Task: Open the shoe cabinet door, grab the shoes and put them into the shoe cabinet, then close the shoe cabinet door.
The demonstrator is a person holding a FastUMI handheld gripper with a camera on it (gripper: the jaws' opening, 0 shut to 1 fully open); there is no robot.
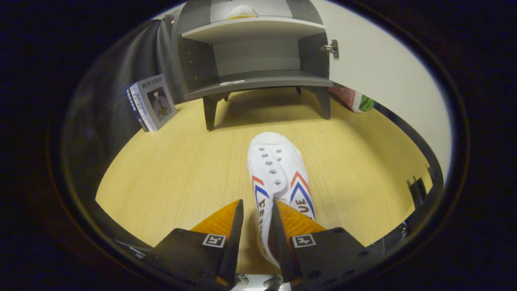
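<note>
A white canvas shoe [278, 165] with red and blue chevrons lies on the wooden table, its toe pointing at the grey shoe cabinet [258, 81] beyond it. The cabinet door [379, 68] is swung open to the right, and its hinge [333, 48] is visible. My gripper [257, 204] straddles the shoe's left side wall near the heel. The right finger [282, 226] sits inside the shoe opening, and the left finger [234, 230] is outside with a narrow strip of table showing between it and the shoe. A white and yellow object [242, 12] rests on the upper shelf.
A book [152, 103] leans against the dark cloth wall left of the cabinet. A watermelon-patterned object [357, 101] lies behind the open door at the right. The table [169, 173] has bare wood on both sides of the shoe, and its edge runs close on the right.
</note>
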